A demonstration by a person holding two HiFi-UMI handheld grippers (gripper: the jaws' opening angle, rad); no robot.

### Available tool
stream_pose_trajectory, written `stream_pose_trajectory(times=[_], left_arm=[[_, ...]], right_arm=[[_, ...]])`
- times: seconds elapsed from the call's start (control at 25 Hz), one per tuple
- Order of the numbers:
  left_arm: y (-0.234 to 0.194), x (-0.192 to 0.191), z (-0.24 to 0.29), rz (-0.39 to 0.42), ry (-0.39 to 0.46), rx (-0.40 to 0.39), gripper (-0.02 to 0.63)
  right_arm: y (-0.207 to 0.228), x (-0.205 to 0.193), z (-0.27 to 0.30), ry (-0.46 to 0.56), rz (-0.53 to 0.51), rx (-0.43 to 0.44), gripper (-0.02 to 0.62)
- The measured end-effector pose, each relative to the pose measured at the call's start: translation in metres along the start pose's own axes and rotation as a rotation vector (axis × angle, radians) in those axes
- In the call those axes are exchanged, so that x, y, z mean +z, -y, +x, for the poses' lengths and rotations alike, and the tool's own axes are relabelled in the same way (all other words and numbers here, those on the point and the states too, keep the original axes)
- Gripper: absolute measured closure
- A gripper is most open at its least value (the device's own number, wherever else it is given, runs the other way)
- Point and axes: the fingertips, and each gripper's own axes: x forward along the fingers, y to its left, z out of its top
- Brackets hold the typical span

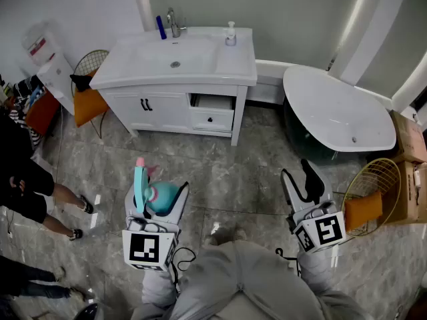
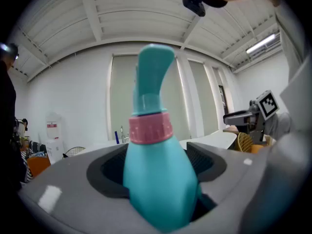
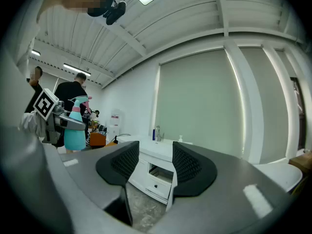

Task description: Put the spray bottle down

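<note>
The spray bottle (image 1: 161,197) is teal with a pink collar and a teal trigger head. My left gripper (image 1: 157,196) is shut on its body and holds it above the tiled floor, well short of the vanity. In the left gripper view the bottle (image 2: 158,179) stands upright between the dark pads and fills the middle of the left gripper (image 2: 158,165). My right gripper (image 1: 297,172) hangs to the right over the floor. It is open, and in the right gripper view nothing lies between the pads of the right gripper (image 3: 156,162). That view also catches the bottle (image 3: 74,130) at far left.
A white vanity (image 1: 200,62) with a sink, a faucet and a soap dispenser (image 1: 230,34) stands ahead, with one drawer (image 1: 212,111) open. A white bathtub (image 1: 337,109) is at right, with a wire basket (image 1: 373,189) and cardboard boxes (image 1: 410,139). People (image 1: 27,185) stand at left.
</note>
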Motion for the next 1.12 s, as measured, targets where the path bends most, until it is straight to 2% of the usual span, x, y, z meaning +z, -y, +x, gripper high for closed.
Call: stream_pose_trajectory(times=[0.4,0.76,1.12], left_arm=[[-0.001,-0.001,0.006,-0.005,0.006,-0.001,0.196],[-0.002,-0.002,0.011,-0.031,-0.025,0.0,0.196],[-0.017,-0.001,0.012,-0.019,0.01,0.004,0.196]], right_arm=[[0.002,-0.002,0.006,-0.008,0.0,0.002,0.382],[0.003,-0.005,0.013,-0.013,0.004,0.005,0.382],[-0.011,0.0,0.022,0.01,0.024,0.003,0.381]])
